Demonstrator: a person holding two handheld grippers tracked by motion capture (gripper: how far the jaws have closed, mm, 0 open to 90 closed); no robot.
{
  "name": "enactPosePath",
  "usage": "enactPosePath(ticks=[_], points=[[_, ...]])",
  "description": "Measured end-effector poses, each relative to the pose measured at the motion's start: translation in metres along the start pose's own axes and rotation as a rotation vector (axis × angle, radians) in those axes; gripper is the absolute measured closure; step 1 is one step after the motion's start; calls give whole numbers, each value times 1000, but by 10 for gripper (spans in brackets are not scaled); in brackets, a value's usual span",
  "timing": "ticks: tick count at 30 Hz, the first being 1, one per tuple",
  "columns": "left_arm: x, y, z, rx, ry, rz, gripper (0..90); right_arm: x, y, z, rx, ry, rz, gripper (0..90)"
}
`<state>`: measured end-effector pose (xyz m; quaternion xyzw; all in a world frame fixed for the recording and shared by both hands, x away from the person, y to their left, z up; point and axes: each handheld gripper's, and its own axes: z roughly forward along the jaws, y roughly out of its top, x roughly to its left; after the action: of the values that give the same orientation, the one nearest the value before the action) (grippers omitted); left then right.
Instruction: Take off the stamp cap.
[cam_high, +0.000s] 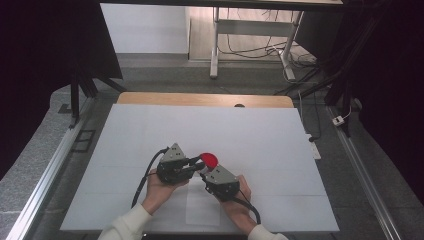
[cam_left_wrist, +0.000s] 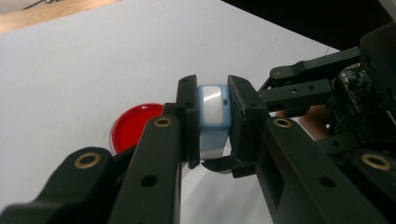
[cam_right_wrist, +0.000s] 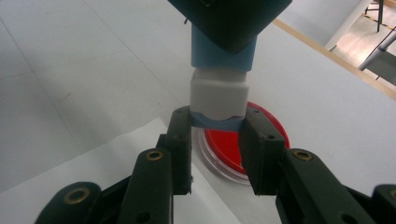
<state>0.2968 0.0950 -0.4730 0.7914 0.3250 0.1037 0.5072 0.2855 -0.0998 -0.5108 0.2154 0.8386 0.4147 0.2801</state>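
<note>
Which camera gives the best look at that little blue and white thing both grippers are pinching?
The right gripper view: the blue and white piece stands unhidden lengthwise between both grippers. The left gripper view shows its blue end; the high view hides it.

Lab recording booth: white-covered table, black curtains, metal frame rails, floor cables.

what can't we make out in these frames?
- Blue-and-white item: what it is; both tools' jaws cover its sides in the gripper views, and it is too small in the high view.
- Red dish: near half hidden by the right tool in its own view.
- Left tool: pad contact hidden behind its jaws.
</note>
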Motion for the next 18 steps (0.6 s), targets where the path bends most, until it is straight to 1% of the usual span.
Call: enactPosePath(ticks=[4,6,7,8,9,10,11,12,13,14,17,18], points=[[0,0,0,1,-4,-5,752,0,0,0,0,4,-15,658],[1,0,0,0,-7,-8,752,-1,1,0,7,6,-31,658],[1,0,0,-1,-7,-9,752,-1,1,0,7,6,-31,658],[1,0,-1,-5,-7,-12,752,-1,1,0,18,4,-42,659],[2,2,-7,-42,44,4,752,0,0,2,37,6,-42,659],[2,2,-7,-42,44,4,753,0,0,2,37,6,-42,659],[9,5,-17,-76,45,-21,753,-1,-6,5,56,23,-10,659],[9,5,-17,-76,45,-21,753,-1,-6,5,56,23,-10,659],[12,5,-21,-84,36,-42,753,-2,-7,5,58,31,3,659],[15,5,-23,-91,27,-60,753,-3,-5,4,42,24,4,658],[17,4,-24,-88,18,-65,753,-5,-4,2,29,17,4,658],[16,4,-23,-85,13,-63,752,-5,-5,2,19,16,17,658]])
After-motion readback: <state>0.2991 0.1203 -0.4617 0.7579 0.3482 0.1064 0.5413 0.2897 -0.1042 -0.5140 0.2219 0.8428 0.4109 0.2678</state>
